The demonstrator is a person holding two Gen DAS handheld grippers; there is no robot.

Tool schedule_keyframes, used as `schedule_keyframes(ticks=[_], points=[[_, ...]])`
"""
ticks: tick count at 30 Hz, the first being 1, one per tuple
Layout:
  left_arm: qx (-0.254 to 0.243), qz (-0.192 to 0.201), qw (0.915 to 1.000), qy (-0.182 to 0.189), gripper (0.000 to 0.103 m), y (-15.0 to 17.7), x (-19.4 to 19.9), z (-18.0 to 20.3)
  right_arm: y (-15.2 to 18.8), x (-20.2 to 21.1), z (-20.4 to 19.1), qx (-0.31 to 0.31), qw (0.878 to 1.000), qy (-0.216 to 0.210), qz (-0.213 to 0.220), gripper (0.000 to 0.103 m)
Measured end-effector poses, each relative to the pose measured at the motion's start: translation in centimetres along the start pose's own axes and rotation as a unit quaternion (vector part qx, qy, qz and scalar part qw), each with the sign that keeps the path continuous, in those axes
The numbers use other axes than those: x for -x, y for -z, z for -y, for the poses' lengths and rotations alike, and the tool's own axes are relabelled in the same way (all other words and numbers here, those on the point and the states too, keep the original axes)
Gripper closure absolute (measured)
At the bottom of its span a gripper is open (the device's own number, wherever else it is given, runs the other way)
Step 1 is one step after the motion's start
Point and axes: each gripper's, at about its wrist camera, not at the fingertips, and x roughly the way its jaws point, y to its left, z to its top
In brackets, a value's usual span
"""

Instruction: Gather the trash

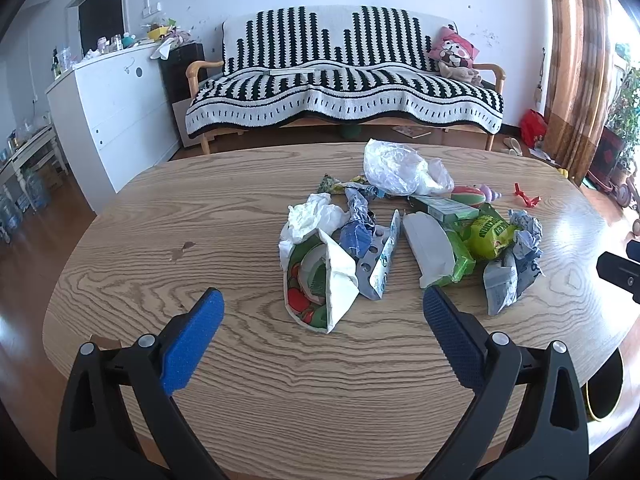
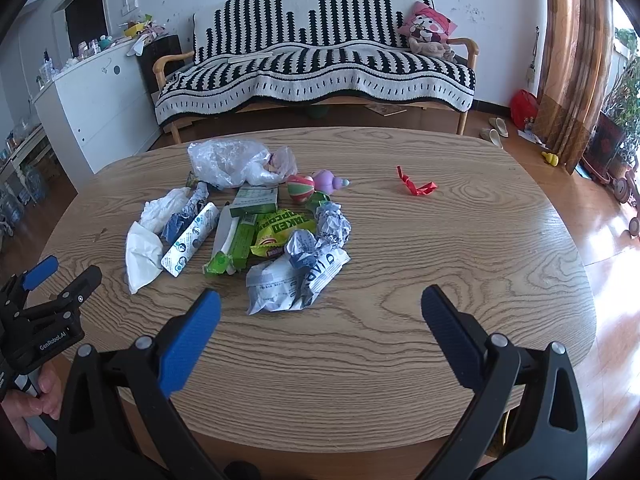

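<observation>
Two tools are hovering wide and empty over the bench (image 2: 360,360): left tool (image 1: 323,300), right tool (image 2: 321,300). Trash is lying mid-bench just beyond them: a white wrapper (image 2: 280,284), a green snack bag (image 2: 280,228), a clear bag (image 2: 228,160). Farther right, a red ribbon (image 2: 416,186) is lying apart.

Matt grained wood table (image 1: 240,360), crinkled glossy plastic bag (image 1: 396,166)

Trash lies heaped mid-table: a crumpled clear bag (image 2: 234,162) at the far side, white tissue (image 2: 162,208), a flattened blister pack (image 2: 192,238), a green box (image 2: 256,200), a yellow-green snack bag (image 2: 282,228), crumpled printed wrappers (image 2: 296,276). A red ribbon (image 2: 416,186) lies well apart.
</observation>
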Motion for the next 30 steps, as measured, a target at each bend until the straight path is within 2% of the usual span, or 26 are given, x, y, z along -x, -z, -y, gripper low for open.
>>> schedule_keyframes(ticks=[8, 15, 19, 22, 29, 30], points=[[0.008, -0.005, 0.9999, 0.005, 0.006, 0.0, 0.1, -0.6, 0.0, 0.0, 0.0, 0.002, 1.0, 0.0, -0.001, 0.006], [0.045, -0.043, 0.9974, 0.034, 0.006, 0.6, -2.0, -4.2, 0.6, -1.1, 1.0, -0.006, 1.0, 0.0, -0.021, 0.006], [0.032, -0.078, 0.9948, 0.056, 0.006, 0.8, -4.6, -3.8, 0.7, -2.2, 1.4, -0.01, 0.999, -0.014, -0.043, 0.006], [0.043, -0.109, 0.9906, 0.07, 0.006, 0.1, -7.4, -3.1, 0.7, -3.6, 1.3, -0.016, 0.997, -0.034, -0.067, 0.006], [0.058, -0.15, 0.9845, 0.069, 0.007, -0.4, -11.8, -2.3, 0.4, -5.5, 0.3, 0.001, 0.996, -0.04, -0.082, 0.006], [0.061, -0.154, 0.9835, 0.073, 0.01, -0.4, -12.0, -2.3, 0.3, -5.6, 0.3, -0.001, 0.996, -0.044, -0.084, 0.006]])
